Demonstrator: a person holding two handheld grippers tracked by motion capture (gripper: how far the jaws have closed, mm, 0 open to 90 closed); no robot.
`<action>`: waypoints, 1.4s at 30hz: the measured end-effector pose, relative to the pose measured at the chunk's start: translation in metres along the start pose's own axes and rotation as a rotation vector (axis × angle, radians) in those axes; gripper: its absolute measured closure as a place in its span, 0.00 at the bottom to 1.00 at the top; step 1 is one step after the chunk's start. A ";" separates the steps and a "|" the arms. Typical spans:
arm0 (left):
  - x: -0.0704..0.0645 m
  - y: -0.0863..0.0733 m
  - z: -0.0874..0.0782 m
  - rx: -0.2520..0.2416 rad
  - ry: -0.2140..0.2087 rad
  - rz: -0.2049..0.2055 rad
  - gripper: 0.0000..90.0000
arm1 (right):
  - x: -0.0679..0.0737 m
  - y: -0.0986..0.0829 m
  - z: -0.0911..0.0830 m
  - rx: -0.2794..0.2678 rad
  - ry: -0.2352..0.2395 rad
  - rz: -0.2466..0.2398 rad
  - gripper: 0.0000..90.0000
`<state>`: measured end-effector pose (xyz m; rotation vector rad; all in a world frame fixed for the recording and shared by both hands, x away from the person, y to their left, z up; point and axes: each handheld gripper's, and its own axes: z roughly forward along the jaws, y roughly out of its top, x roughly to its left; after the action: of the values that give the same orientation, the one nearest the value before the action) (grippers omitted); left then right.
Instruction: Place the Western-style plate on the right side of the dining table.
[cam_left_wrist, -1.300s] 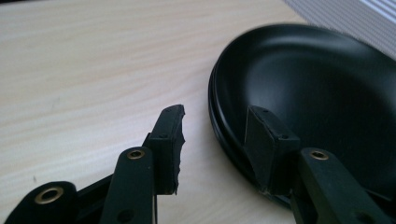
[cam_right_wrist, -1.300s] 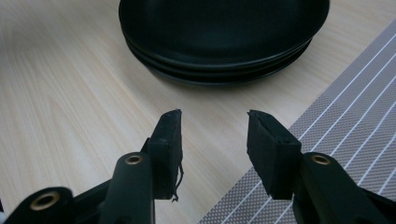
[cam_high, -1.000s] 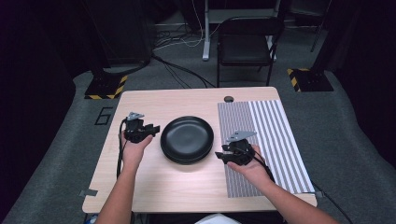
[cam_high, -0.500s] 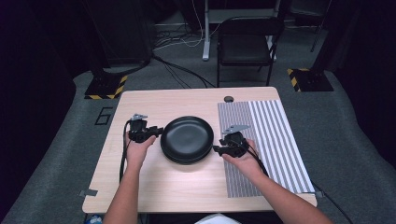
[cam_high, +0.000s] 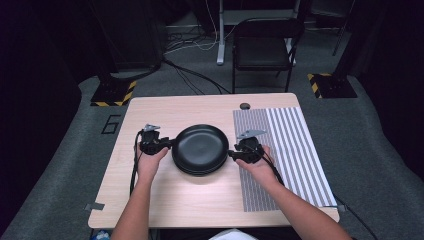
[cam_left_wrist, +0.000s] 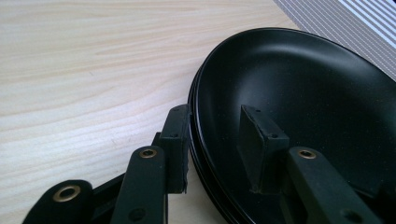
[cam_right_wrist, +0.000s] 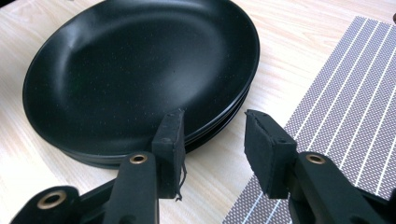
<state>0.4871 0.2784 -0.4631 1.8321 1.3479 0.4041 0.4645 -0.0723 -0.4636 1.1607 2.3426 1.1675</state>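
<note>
**Two tools at the plate stack**

The left tool (cam_high: 159, 145) stands open, its jaws astride the left rim of the black plates (cam_high: 200, 148) at the middle of the desk (cam_high: 165, 200). The right tool (cam_high: 239, 154) is open beside their right rim, above the striped mat (cam_high: 290, 150).

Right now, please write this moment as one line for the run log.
left gripper: open, jaws astride rim of plate stack | right gripper: open, at opposite rim | stack on table, beside striped mat
</note>
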 end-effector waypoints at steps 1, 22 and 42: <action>0.001 0.000 0.001 0.008 -0.005 -0.006 0.71 | -0.001 0.000 0.000 -0.004 0.000 0.006 0.64; 0.007 -0.012 0.004 0.081 -0.084 -0.180 0.83 | -0.008 0.010 0.016 0.008 -0.012 0.088 0.65; 0.005 -0.017 0.006 0.080 -0.077 -0.145 0.84 | -0.025 0.006 0.038 0.042 0.079 0.305 0.66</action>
<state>0.4816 0.2822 -0.4807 1.7818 1.4512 0.2041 0.5045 -0.0685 -0.4852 1.5560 2.3138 1.2856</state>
